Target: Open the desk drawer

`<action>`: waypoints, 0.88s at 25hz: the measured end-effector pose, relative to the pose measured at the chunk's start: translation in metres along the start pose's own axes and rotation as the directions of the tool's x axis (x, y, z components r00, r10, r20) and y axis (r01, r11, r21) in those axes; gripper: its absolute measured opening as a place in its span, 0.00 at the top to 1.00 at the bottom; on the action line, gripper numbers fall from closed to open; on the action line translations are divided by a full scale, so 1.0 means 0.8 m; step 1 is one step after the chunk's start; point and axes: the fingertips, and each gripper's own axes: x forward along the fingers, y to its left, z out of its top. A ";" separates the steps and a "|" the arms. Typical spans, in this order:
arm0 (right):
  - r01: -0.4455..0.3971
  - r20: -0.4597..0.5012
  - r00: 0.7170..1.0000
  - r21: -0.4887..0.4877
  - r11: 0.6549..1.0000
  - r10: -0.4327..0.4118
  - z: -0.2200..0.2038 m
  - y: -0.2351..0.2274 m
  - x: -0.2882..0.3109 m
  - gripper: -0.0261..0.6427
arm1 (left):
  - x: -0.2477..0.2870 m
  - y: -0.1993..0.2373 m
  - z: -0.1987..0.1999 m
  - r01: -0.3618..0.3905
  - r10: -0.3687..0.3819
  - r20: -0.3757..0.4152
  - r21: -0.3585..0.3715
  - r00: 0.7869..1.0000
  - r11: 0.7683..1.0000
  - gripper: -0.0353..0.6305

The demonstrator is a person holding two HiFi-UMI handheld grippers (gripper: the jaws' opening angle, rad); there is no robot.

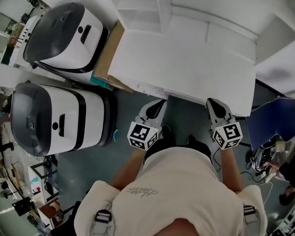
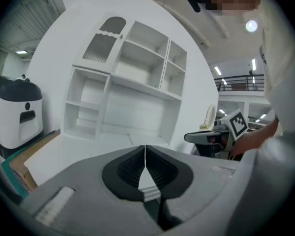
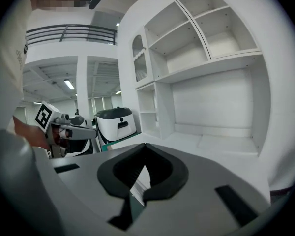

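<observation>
A white desk (image 1: 187, 63) with a white shelf hutch (image 2: 132, 77) at its back fills the upper middle of the head view. Its front edge (image 1: 196, 98) faces me; no drawer front or handle shows clearly in any view. My left gripper (image 1: 159, 103) sits at that front edge, left of centre, with its jaws pressed together and nothing between them (image 2: 145, 146). About a hand's width to its right, my right gripper (image 1: 211, 103) is also at the edge, shut and empty (image 3: 145, 144). Each gripper camera looks across the bare desk top toward the hutch (image 3: 206, 58).
Two white-and-black machines (image 1: 64, 33) (image 1: 54, 119) stand to the desk's left, with a flat cardboard piece (image 1: 108, 53) between them and the desk. A blue chair (image 1: 275, 122) and tangled cables (image 1: 260, 156) are on the right. Grey floor lies under me.
</observation>
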 end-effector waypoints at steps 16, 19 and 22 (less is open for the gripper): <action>0.278 0.015 0.960 0.094 0.956 -0.281 -0.025 -0.079 -0.053 0.96 | 0.112 -0.029 0.019 0.242 -0.236 -0.074 0.087 0.969 0.966 0.92; 0.264 0.050 0.962 0.092 0.960 -0.269 -0.014 -0.102 -0.054 0.96 | 0.126 -0.049 0.034 0.232 -0.225 -0.071 0.102 0.972 0.967 0.92; 0.244 0.096 0.964 0.057 0.968 -0.248 0.006 -0.128 -0.049 0.96 | 0.144 -0.057 0.046 0.215 -0.207 -0.074 0.132 0.976 0.967 0.92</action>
